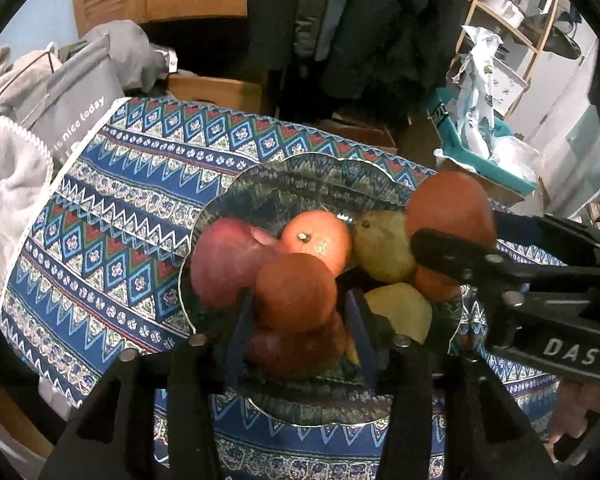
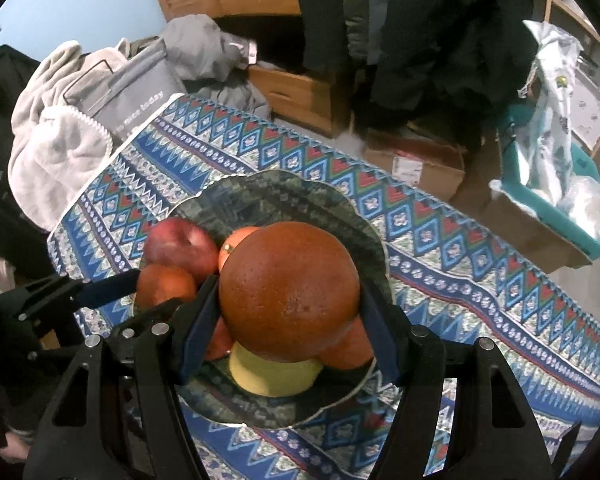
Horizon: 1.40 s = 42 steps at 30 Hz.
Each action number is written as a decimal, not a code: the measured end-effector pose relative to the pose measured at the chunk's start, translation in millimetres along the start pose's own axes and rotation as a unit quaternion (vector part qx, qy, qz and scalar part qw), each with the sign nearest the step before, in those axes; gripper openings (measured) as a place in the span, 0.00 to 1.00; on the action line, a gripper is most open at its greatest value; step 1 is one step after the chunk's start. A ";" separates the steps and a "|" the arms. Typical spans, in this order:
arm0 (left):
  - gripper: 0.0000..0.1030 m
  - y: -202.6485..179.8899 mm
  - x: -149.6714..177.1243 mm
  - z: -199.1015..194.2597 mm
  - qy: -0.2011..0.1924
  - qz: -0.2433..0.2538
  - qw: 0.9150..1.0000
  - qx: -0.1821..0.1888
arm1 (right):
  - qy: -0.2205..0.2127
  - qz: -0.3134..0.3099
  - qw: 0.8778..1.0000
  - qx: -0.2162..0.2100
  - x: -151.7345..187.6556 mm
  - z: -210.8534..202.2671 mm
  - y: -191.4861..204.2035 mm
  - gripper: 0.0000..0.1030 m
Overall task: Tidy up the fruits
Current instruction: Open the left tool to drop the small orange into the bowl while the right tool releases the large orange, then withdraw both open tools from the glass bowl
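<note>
Over the counter draped in a blue zigzag-patterned cloth [image 2: 440, 232], both grippers reach above the dark scalloped glass plate [image 2: 228, 196]. The right gripper [image 2: 290, 304] has its jaws pinching a large round orange [image 2: 290, 292]; the left gripper [image 1: 298, 312] has its jaws pinching a smaller orange [image 1: 296, 290]. On the plate I count two more oranges, two red apples [image 1: 224, 260] and two yellow-green pears [image 1: 382, 246].

White letters reading "is nice today" are showing on the grey bag [image 1: 66, 116] beside the patterned cloth. "DAS" is standing in white on the right gripper [image 1: 452, 236]'s black body. Other labels are staying unreadable.
</note>
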<state>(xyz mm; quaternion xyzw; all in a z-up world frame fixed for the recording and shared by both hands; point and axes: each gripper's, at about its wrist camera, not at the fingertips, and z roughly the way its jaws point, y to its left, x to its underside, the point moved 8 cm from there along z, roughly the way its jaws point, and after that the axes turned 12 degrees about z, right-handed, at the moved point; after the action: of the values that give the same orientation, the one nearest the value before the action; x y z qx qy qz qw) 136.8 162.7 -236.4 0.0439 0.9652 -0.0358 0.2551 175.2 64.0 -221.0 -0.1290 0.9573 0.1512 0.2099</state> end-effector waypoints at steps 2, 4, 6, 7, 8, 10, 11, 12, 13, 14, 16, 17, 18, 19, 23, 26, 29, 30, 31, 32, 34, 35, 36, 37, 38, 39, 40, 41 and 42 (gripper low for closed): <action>0.66 2.5 0.0 -0.9 0.000 0.001 1.000 -0.007 | 0.008 0.002 1.000 -0.006 1.2 3.7 2.1 0.67; 0.67 4.4 0.5 -1.5 0.001 -0.001 1.000 -0.009 | 0.014 0.005 1.000 -0.009 2.0 6.7 3.0 0.67; 0.67 5.6 1.8 -1.5 0.006 -0.002 1.000 -0.008 | 0.018 0.008 1.000 -0.009 2.9 10.3 3.1 0.67; 0.67 6.1 2.1 -2.1 0.008 -0.002 1.000 -0.008 | 0.022 0.010 1.000 -0.009 4.0 12.4 2.7 0.67; 0.67 6.4 2.6 -2.7 0.008 -0.002 1.000 -0.009 | 0.026 0.010 1.000 -0.009 5.0 13.8 2.1 0.67; 0.67 6.2 2.8 -4.5 0.009 0.000 1.000 -0.011 | 0.032 0.010 0.999 -0.007 7.5 16.8 1.9 0.68; 0.67 6.1 2.8 -5.8 0.010 0.002 1.000 -0.013 | 0.033 0.009 0.999 -0.007 8.4 17.8 2.3 0.68; 0.67 6.0 3.0 -6.6 0.012 0.004 1.000 -0.017 | 0.035 0.009 0.999 -0.006 9.7 18.8 2.5 0.68; 0.67 5.6 3.0 -8.3 0.013 0.008 1.000 -0.020 | 0.038 0.010 0.999 -0.006 10.6 19.5 2.7 0.68; 0.67 5.2 2.9 -9.9 0.012 0.010 1.000 -0.021 | 0.039 0.011 0.999 -0.007 11.3 20.1 2.7 0.68; 0.68 5.0 2.7 -13.4 0.010 0.011 1.000 -0.023 | 0.038 0.014 0.999 -0.008 11.7 19.9 2.9 0.68; 0.70 5.2 2.6 -14.7 0.009 0.011 1.000 -0.023 | 0.037 0.013 0.999 -0.008 11.1 19.1 2.8 0.69; 0.73 5.7 2.6 -16.7 0.007 0.012 1.000 -0.025 | 0.033 0.014 0.999 -0.009 10.0 17.6 3.2 0.69; 0.73 6.0 2.3 -17.7 0.006 0.012 1.000 -0.027 | 0.024 0.015 1.000 -0.013 7.0 14.5 4.3 0.70; 0.73 9.0 3.5 -19.4 0.007 0.009 0.999 -0.031 | 0.005 0.025 0.999 -0.028 -6.2 -0.7 7.1 0.70; 0.73 11.0 5.2 -20.7 0.009 0.001 1.000 -0.030 | -0.003 0.030 0.999 -0.030 -10.6 -7.6 4.9 0.70; 0.73 10.8 4.1 -25.8 0.005 -0.004 1.000 -0.028 | -0.007 0.038 0.999 -0.030 -12.4 -12.6 0.5 0.70; 0.73 10.7 3.5 -27.8 0.003 -0.005 1.000 -0.029 | -0.009 0.039 0.999 -0.030 -12.6 -14.4 -1.1 0.70; 0.73 10.2 2.6 -31.4 0.000 -0.005 1.000 -0.029 | -0.012 0.041 0.999 -0.028 -12.9 -17.5 -2.7 0.70; 0.73 9.6 1.8 -34.3 -0.003 -0.005 1.000 -0.028 | -0.015 0.042 0.999 -0.026 -12.7 -20.0 -3.1 0.70; 0.73 8.2 0.1 -41.4 -0.009 -0.005 1.000 -0.029 | -0.025 0.040 0.999 -0.022 -13.6 -29.3 -4.4 0.70; 0.73 7.4 -0.5 -44.2 -0.012 -0.005 0.999 -0.029 | -0.031 0.038 0.999 -0.019 -14.3 -34.6 -5.2 0.70; 0.73 6.3 -2.1 -49.6 -0.016 -0.005 0.999 -0.029 | -0.036 0.037 0.999 -0.015 -15.1 -38.6 -5.9 0.70; 0.73 5.8 -3.0 -52.7 -0.019 -0.005 0.999 -0.030 | -0.044 0.036 0.998 -0.010 -16.4 -46.0 -7.2 0.70; 0.73 5.0 -4.3 -57.4 -0.023 -0.005 0.999 -0.031 | -0.049 0.036 0.998 -0.008 -17.2 -50.6 -8.1 0.70; 0.74 4.4 -5.7 -61.2 -0.026 -0.004 0.999 -0.032 | -0.057 0.036 0.998 -0.004 -18.3 -57.4 -9.4 0.70; 0.75 3.7 -7.2 -66.4 -0.030 -0.004 0.999 -0.035 | -0.062 0.036 0.997 -0.002 -18.9 -62.5 -10.3 0.70; 0.76 3.4 -8.3 -69.9 -0.033 -0.003 0.999 -0.037 | -0.070 0.034 0.997 0.003 -19.8 -69.0 -11.5 0.70; 0.76 2.8 -9.7 -74.8 -0.038 -0.002 0.999 -0.038 | -0.077 0.033 0.996 0.009 -20.8 -74.9 -13.0 0.70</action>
<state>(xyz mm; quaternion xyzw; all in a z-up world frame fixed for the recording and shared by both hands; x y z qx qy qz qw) 108.9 171.7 -166.9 0.0306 0.9557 -0.0012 0.2929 170.3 30.1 -150.0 -0.0835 0.9434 0.1591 0.2787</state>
